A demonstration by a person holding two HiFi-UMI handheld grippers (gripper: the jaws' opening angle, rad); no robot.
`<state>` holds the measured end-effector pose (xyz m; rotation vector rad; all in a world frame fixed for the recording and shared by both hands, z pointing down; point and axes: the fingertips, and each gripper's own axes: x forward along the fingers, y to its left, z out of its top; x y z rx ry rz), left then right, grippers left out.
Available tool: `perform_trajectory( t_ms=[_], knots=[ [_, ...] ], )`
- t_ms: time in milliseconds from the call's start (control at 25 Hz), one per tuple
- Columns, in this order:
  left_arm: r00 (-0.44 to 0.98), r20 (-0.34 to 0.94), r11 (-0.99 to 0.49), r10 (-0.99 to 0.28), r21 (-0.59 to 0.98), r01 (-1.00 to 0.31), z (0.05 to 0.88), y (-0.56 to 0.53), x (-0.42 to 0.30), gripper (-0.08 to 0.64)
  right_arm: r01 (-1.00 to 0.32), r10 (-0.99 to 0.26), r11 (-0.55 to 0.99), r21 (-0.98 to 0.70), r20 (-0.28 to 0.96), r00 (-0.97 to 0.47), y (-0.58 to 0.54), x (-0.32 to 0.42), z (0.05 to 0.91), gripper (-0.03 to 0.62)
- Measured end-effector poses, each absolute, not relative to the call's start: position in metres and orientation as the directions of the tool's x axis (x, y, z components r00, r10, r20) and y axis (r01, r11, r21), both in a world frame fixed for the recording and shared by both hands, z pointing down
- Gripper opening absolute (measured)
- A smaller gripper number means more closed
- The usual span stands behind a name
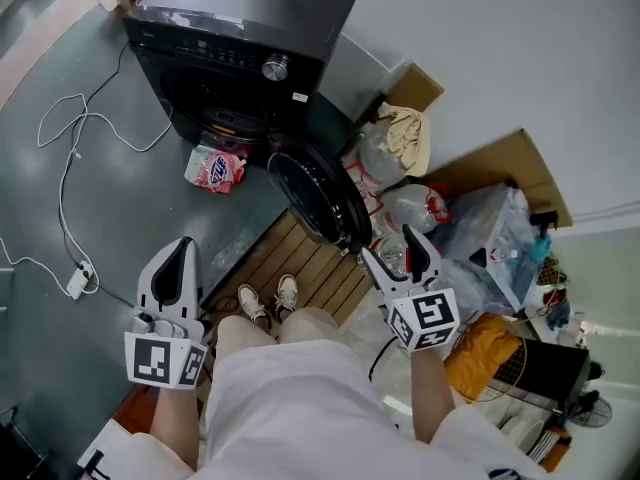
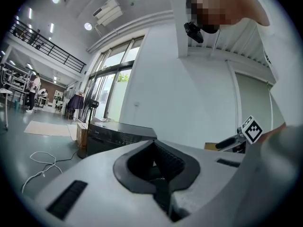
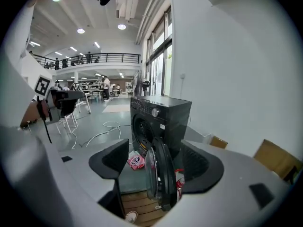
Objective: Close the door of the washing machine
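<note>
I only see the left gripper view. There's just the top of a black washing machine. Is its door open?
Observer: Yes, the washing machine door stands wide open.
Operator: Are the right tongs holding it?
Observer: No. The right tongs are open and lined up with the door's edge, gripping nothing.
Operator: Is anything on the floor there?
Observer: A pink and white packet lies on the floor in front of the drum opening.
</note>
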<state>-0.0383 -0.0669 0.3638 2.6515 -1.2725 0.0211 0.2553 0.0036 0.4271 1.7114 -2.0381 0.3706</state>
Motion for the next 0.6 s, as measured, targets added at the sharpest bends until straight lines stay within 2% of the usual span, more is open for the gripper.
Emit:
perform_trajectory(
  t_ms=[160,400,600],
  knots=[
    [0.626,0.13,-0.604,-0.769,0.17,-0.778,0.359,-0.074,-0.035,0.005,-0.964,-0.821,0.238,0.115,0.554,-0.136,-0.028,0.267,0.47,0.318],
    [0.583,0.195,-0.567,-0.788,0.137,-0.812,0.366,-0.082,-0.046,0.005,-0.963,-0.819,0.251,0.092,0.552,-0.161,-0.072,0.282,0.501,0.318],
    [0.556,0.216,-0.537,-0.803,0.145,-0.831,0.374,-0.082,-0.047,0.005,-0.943,-0.761,0.31,0.118,0.626,-0.172,-0.093,0.286,0.549,0.319]
  ],
)
